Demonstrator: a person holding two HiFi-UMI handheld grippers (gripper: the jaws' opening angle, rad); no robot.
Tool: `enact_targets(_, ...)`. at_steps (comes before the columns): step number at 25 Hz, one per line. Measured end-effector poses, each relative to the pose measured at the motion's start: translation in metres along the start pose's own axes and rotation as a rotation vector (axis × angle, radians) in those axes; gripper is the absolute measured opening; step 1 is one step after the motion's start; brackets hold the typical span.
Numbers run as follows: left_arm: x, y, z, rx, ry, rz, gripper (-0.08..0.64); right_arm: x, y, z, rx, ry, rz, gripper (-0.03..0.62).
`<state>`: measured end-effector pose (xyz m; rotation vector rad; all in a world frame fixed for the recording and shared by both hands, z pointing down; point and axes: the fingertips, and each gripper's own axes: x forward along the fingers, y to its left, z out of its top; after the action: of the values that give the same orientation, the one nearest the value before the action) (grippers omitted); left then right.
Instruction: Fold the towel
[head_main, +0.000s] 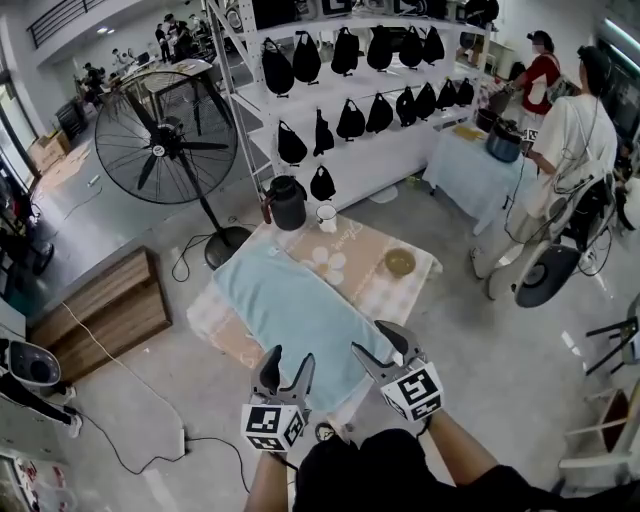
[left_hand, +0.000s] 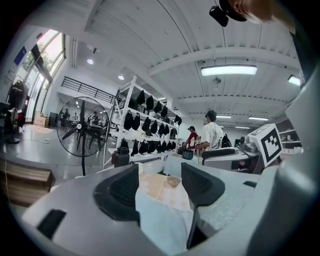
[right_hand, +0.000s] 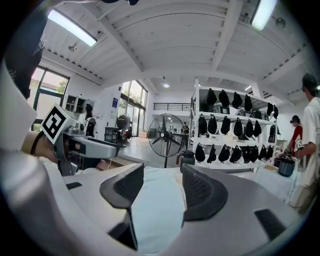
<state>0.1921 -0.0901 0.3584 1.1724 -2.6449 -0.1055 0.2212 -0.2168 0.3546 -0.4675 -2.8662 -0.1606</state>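
Hovering over the near end of the table, the left gripper (head_main: 289, 358) and the right gripper (head_main: 368, 337) sit side by side at about 6 o'clock of the head view, the right one slightly farther forward. Both tongs are released: in the left gripper view the left gripper (left_hand: 160, 185) has its jaws spread with nothing pinched, and in the right gripper view the right gripper (right_hand: 162, 187) shows the same wide gap. Through each gap only cloth farther off is seen.

The light blue towel (head_main: 290, 310) lies spread flat on a peach, flower-printed tablecloth (head_main: 360, 250), its long side running from roughly 11 o'clock to 5 o'clock, and its near end reaches under the two grippers. That towel (left_hand: 162, 225) fills the lower part of the left gripper's gap, and the towel (right_hand: 155, 210) stretches away between the right gripper's jaws.

At the table's 12 o'clock corner stands a black jug (head_main: 287, 205), with a white mug (head_main: 327, 217) just beside it toward 3 o'clock. A small tan bowl (head_main: 400, 262) rests on the tablecloth at about 2 o'clock from the towel's middle, apart from the towel. A large floor fan (head_main: 165, 135) stands at 10 o'clock, and black bags (head_main: 350, 120) hang on white shelving at 12 o'clock. A person in a white top (head_main: 570, 140) stands at 2 o'clock.
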Motion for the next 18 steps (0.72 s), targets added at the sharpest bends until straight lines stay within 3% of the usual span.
enact_targets(6,0.025,0.035,-0.020,-0.047,0.042,0.041,0.248,0.045,-0.012,-0.013,-0.002,0.044,0.060,0.221)
enact_targets(10,0.035,0.050,-0.048,-0.085,0.081,0.118,0.248,0.066,-0.024,-0.033,-0.023,0.087,0.134,0.221)
enact_targets(18,0.027,0.024,-0.125,-0.228,0.217,0.291,0.247,0.066,-0.045,-0.099,-0.018,0.229,0.315,0.221)
